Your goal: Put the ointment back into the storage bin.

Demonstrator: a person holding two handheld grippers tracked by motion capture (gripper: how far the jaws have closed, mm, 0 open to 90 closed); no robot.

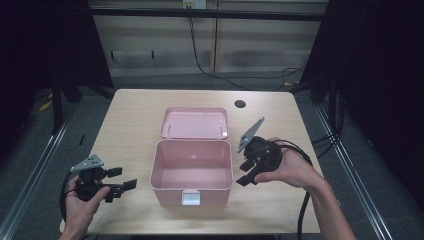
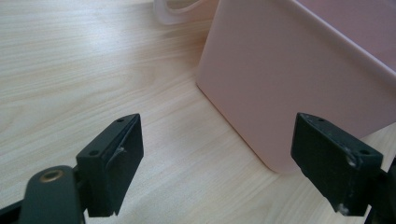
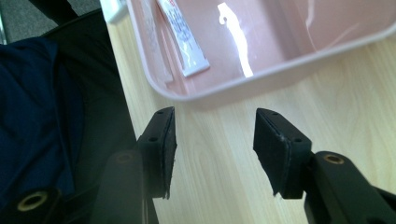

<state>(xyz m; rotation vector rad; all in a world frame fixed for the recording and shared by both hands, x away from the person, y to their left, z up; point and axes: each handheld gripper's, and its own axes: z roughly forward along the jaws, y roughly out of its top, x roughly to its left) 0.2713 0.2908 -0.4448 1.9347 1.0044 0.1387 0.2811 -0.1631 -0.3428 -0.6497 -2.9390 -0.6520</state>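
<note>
Pale wooden desk (image 1: 135, 115) carries it all, and dead centre sits the open pink plastic box (image 1: 191, 192), its lid (image 1: 194, 122) flipped back flat behind it. Inside the box, lying against the near wall in the right gripper view, is a small white tube with red print (image 3: 183, 35). Right tongs (image 1: 245, 172) hover just beside the box's right wall — jaws apart, nothing between them, bare desk below. Left tongs (image 1: 122, 179) sit near the box's left wall — jaws spread wide and empty too, pointing at the box's rounded corner.
</note>
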